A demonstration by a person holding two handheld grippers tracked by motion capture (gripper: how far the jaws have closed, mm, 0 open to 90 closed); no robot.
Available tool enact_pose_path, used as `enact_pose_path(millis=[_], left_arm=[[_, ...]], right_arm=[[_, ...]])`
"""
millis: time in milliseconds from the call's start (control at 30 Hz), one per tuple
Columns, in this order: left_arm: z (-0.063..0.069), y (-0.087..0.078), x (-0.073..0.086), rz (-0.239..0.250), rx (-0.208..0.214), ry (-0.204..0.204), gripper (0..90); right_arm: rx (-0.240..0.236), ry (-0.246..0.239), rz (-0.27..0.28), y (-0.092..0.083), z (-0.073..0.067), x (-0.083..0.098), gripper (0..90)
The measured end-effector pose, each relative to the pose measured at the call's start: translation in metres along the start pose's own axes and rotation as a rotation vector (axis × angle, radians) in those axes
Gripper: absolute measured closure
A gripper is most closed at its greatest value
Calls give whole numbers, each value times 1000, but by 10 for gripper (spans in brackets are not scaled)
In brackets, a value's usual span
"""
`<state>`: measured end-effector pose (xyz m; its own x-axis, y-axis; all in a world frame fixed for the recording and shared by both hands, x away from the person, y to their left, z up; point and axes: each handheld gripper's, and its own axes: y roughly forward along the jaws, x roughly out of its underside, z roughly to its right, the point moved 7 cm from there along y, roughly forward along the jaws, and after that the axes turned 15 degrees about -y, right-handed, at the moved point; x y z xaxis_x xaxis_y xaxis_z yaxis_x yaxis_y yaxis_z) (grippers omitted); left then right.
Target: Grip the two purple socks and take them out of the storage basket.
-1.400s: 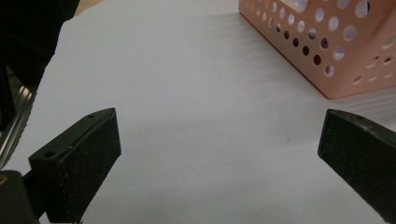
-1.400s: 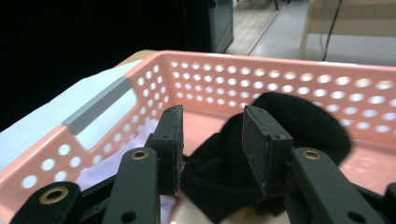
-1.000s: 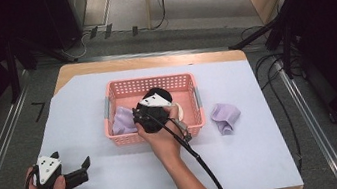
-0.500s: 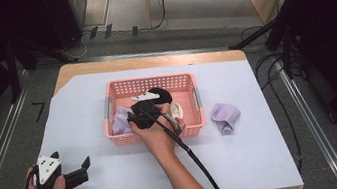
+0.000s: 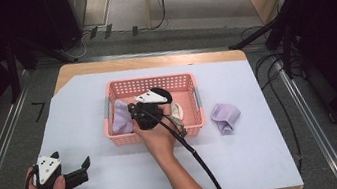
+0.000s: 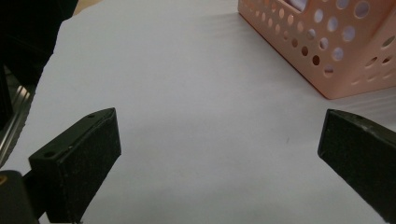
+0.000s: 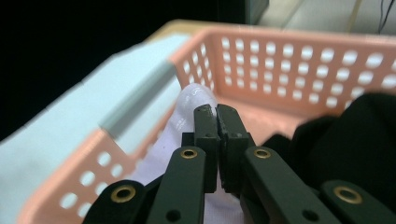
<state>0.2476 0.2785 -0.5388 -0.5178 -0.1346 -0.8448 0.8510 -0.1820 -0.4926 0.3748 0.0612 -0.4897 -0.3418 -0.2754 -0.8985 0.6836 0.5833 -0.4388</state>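
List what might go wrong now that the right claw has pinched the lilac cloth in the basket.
1. The right claw, whose jaws have just been closing, grips only a thin fold of the lilac cloth; it may slip out when lifted.
2. The cloth lies against the pink basket wall, so a pull could drag or tip the basket.
3. The black item beside it might snag and come along.

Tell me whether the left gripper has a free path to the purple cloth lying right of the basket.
Probably not directly: the basket and right hand sit between the open left gripper and that purple cloth.
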Motion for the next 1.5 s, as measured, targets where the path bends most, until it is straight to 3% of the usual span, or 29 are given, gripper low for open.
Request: enact_pose_path(millis=[200, 600, 1000, 1133, 1233, 1500], left_arm=[[0, 0, 0, 1, 2, 1, 1], [0, 0, 0, 3, 0, 2, 1], [0, 2, 0, -7, -9, 9, 2], [0, 1, 0, 1, -6, 11, 1], [0, 2, 0, 3, -6, 10, 2], [0, 0, 0, 9, -4, 10, 2]], right_arm=[[26, -25, 131, -13, 1, -12, 887], [116, -56, 305, -43, 14, -34, 887], [222, -64, 355, -65, 42, -43, 887], [275, -47, 381, -83, 65, -48, 887], [301, -28, 384, -91, 76, -46, 887], [358, -34, 377, -109, 98, -32, 887]])
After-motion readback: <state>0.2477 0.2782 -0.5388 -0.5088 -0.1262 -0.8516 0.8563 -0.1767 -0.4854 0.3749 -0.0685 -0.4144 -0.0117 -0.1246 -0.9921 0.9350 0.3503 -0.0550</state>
